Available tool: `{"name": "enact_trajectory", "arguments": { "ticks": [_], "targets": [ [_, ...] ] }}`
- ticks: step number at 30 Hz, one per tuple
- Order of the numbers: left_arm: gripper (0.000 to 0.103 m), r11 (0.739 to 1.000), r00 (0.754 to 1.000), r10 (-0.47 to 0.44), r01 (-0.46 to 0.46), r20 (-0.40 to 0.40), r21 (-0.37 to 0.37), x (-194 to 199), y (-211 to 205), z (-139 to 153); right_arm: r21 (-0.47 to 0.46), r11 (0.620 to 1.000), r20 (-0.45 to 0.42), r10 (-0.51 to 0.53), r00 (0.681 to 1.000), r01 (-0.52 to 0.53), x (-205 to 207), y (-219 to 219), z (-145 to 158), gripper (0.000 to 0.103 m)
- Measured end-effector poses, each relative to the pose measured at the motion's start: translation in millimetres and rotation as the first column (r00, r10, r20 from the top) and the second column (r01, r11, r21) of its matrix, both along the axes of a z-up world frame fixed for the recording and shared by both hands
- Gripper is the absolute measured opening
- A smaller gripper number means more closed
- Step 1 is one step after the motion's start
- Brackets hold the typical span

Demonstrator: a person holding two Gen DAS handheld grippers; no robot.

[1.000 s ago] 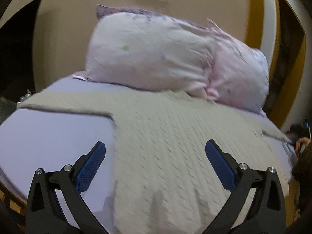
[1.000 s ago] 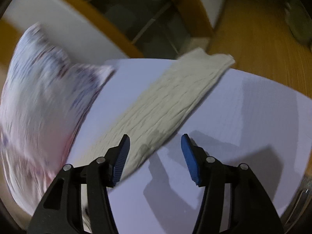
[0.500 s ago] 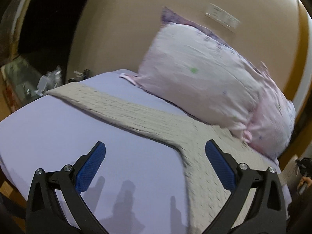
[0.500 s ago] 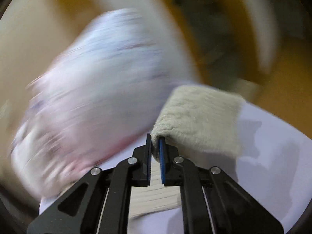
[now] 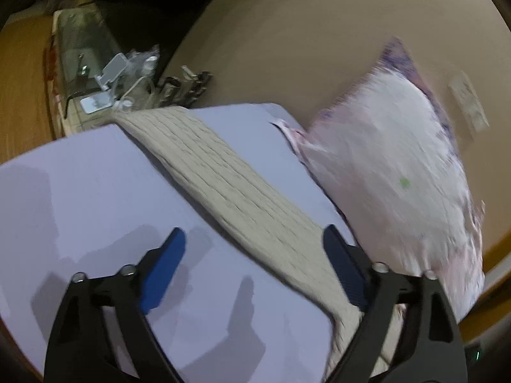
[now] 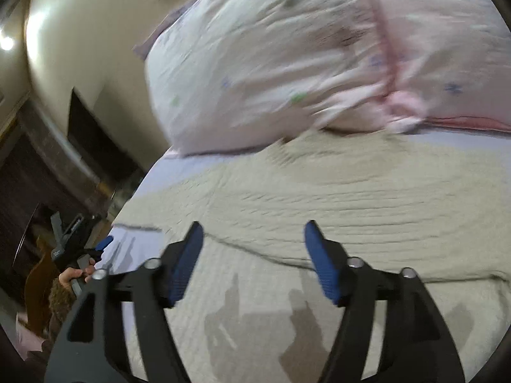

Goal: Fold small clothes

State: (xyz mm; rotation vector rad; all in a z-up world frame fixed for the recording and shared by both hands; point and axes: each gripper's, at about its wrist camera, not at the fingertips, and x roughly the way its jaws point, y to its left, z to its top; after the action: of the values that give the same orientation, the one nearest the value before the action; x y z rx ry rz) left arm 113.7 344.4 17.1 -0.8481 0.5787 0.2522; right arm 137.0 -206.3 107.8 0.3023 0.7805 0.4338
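A beige knitted sweater lies flat on a lavender bed sheet. In the left wrist view its long sleeve runs from the far left bed edge towards my left gripper, which is open and empty just above the sheet, the sleeve passing by its right finger. In the right wrist view the sweater's body fills the bed, with a folded-over layer edge crossing between the fingers of my right gripper, which is open and empty above it.
Pink floral pillows lean against the beige wall behind the sweater. A cluttered bedside stand sits past the far left bed edge. The left gripper in the person's hand shows at the left of the right wrist view.
The right gripper was shut on the sleeve end half a second ago, carried it over the sweater body, and has opened. The left gripper swung left along the other sleeve, staying open.
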Motion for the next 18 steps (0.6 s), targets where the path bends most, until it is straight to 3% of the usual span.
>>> {"name": "enact_trajectory", "arguments": {
  "ticks": [4, 8, 11, 12, 13, 14, 16, 18],
  "targets": [
    [0.071, 0.991, 0.997, 0.074, -0.076, -0.02, -0.114, 12, 35, -22, -0.005, 0.993, 0.006, -0.12, 0.993, 0.12, -15, -53, 1, 0.075],
    [0.062, 0.984, 0.994, 0.104, -0.107, -0.028, -0.144, 22, 54, -26, 0.03, 0.98, 0.0, -0.197, 0.98, 0.197, -32, -99, -1, 0.078],
    [0.045, 0.972, 0.989, 0.143, -0.149, -0.046, -0.18, 32, 74, -32, 0.077, 0.966, 0.004, -0.249, 0.969, 0.248, -45, -125, -3, 0.08],
    [0.032, 0.97, 0.986, 0.153, -0.162, -0.061, -0.183, 36, 79, -33, 0.091, 0.962, 0.004, -0.259, 0.966, 0.258, -48, -132, -3, 0.08],
    [0.018, 0.969, 0.983, 0.164, -0.177, -0.087, -0.174, 41, 85, -33, 0.096, 0.961, 0.002, -0.262, 0.965, 0.26, -47, -134, -3, 0.08],
    [0.013, 0.97, 0.978, 0.174, -0.19, -0.119, -0.149, 46, 88, -31, 0.099, 0.96, 0.001, -0.262, 0.965, 0.261, -48, -136, -3, 0.08],
    [0.009, 0.979, 0.968, 0.18, -0.193, -0.173, -0.062, 57, 81, -20, 0.103, 0.959, 0.01, -0.267, 0.964, 0.265, -52, -144, -2, 0.081],
    [0.007, 0.986, 0.973, 0.154, -0.14, -0.169, 0.095, 73, 51, 7, 0.103, 0.955, 0.025, -0.281, 0.959, 0.278, -54, -152, 0, 0.082]
  ]
}}
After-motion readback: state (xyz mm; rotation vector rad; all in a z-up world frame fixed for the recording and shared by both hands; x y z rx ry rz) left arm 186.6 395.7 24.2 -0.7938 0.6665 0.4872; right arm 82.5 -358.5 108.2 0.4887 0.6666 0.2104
